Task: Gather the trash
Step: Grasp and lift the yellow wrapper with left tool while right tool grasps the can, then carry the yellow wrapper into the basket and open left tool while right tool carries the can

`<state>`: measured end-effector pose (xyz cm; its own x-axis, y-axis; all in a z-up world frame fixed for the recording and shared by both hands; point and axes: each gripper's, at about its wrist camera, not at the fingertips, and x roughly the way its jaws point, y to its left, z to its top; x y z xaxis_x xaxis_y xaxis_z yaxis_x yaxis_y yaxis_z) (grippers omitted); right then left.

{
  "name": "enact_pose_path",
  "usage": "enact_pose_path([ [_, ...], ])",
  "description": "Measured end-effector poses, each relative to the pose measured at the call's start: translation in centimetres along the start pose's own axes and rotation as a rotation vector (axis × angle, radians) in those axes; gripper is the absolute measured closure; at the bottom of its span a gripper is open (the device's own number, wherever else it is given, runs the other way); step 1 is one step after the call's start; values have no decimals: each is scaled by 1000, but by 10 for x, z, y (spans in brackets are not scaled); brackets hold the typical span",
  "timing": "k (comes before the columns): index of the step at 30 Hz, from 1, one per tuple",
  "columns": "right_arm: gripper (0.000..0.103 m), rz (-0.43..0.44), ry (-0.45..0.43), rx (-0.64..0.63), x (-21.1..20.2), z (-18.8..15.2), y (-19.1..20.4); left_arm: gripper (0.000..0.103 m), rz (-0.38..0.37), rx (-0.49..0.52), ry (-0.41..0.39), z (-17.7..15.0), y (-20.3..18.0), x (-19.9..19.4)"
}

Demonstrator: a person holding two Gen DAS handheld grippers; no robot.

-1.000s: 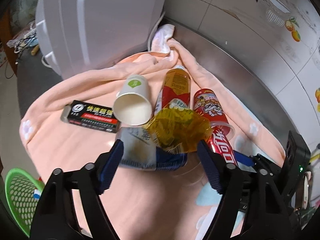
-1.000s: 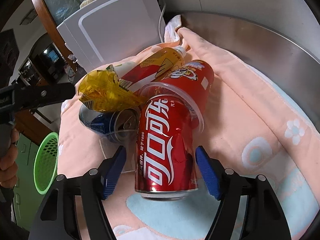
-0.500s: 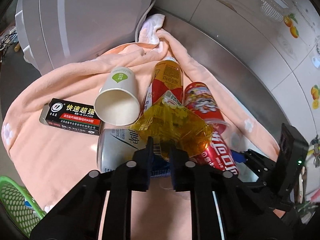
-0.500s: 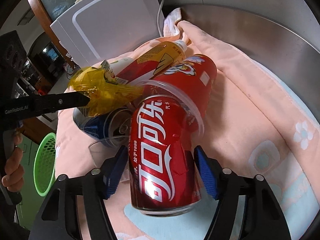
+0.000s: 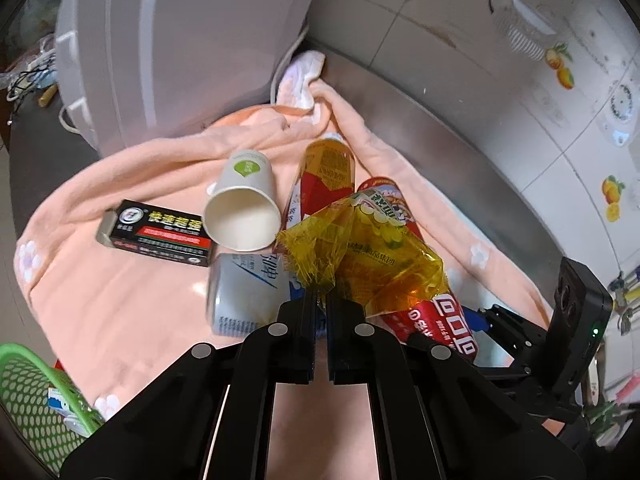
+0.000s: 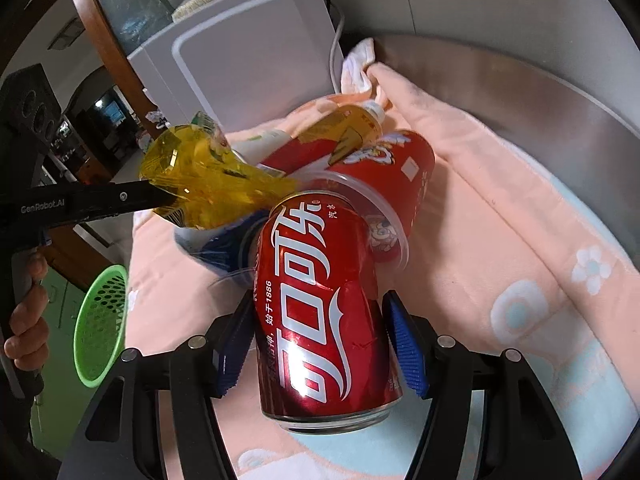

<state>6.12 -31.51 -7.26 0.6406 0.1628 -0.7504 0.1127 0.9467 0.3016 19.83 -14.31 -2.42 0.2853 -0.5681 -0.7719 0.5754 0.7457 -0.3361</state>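
My left gripper is shut on a corner of a crumpled yellow wrapper, which hangs above the pile; the right wrist view shows that wrapper pinched at the left. My right gripper is shut on a red cola can, its blue pads against both sides and the can tilted up off the towel. Beneath lie a white and blue can, a paper cup, a yellow and red bottle, a red snack cup and a black box.
Everything rests on a peach towel spread over a steel counter. A white appliance stands behind. A green mesh basket sits low at the left, with a person's hand on the left gripper's handle near it.
The left jaws went from wide open to shut on the yellow wrapper and raised it. The right jaws narrowed onto the cola can, which tipped up slightly.
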Motion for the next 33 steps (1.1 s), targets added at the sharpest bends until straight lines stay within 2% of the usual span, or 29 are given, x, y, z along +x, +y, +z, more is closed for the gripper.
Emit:
enact_pose_path([
  [5, 42, 20, -36, -28, -21, -2, 14, 101, 10, -20, -55, -7, 10, -36],
  [10, 42, 65, -52, -70, -30, -2, 37, 101, 54, -49, -106, -22, 29, -73],
  [18, 42, 180, -44, -163, -23, 0, 96, 101, 220, -166, -163, -71, 93, -136],
  [23, 42, 244, -21, -220, -12, -2, 136, 101, 319, -276, -154, -107, 145, -158],
  [28, 42, 308, 18, -288, 7, -3, 181, 101, 420, -381, -112, -144, 192, -168],
  [33, 42, 360, 56, -350, 26, -3, 225, 100, 481, -461, -69, -172, 225, -168],
])
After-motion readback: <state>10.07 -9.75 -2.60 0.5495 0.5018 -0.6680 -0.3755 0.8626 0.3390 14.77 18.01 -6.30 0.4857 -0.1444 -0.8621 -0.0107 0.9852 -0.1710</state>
